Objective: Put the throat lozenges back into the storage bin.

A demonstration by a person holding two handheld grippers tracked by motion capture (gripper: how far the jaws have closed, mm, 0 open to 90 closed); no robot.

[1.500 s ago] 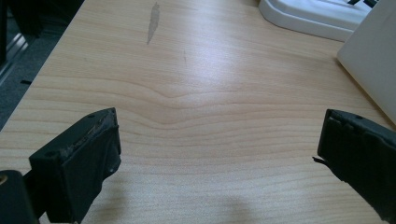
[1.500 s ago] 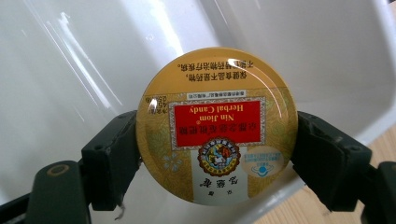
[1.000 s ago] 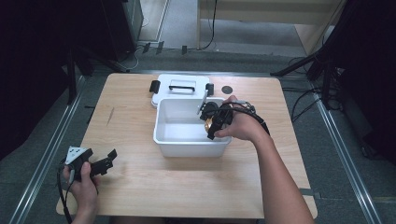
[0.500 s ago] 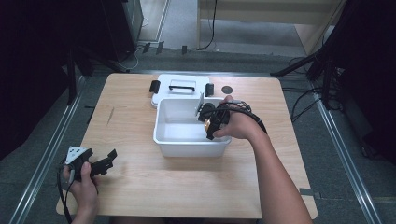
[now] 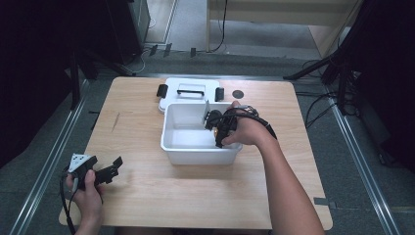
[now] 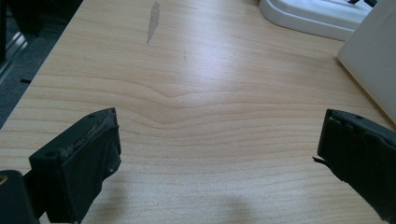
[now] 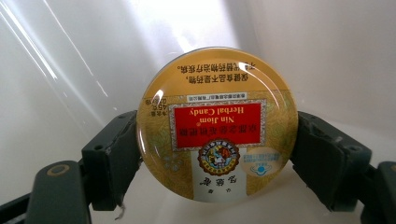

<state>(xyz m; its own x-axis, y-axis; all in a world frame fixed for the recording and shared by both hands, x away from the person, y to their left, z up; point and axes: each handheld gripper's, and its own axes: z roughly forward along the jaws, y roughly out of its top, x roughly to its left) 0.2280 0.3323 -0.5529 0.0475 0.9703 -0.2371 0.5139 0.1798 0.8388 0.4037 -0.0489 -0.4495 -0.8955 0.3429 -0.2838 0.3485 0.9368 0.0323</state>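
Where jaws close, candy tin [image 7: 218, 123] inside right tool [image 7: 218, 154].

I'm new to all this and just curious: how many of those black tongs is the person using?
2. The left tongs are held open near the table's front left corner. The right tongs reach into the white bin, shut on a round candy tin.

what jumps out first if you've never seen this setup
The round yellow candy tin with its red label, clamped between the right gripper jaws inside the white bin at the table's middle. Behind the bin lies its white lid with black latches. The left gripper rests open at the table's near left corner, holding nothing.
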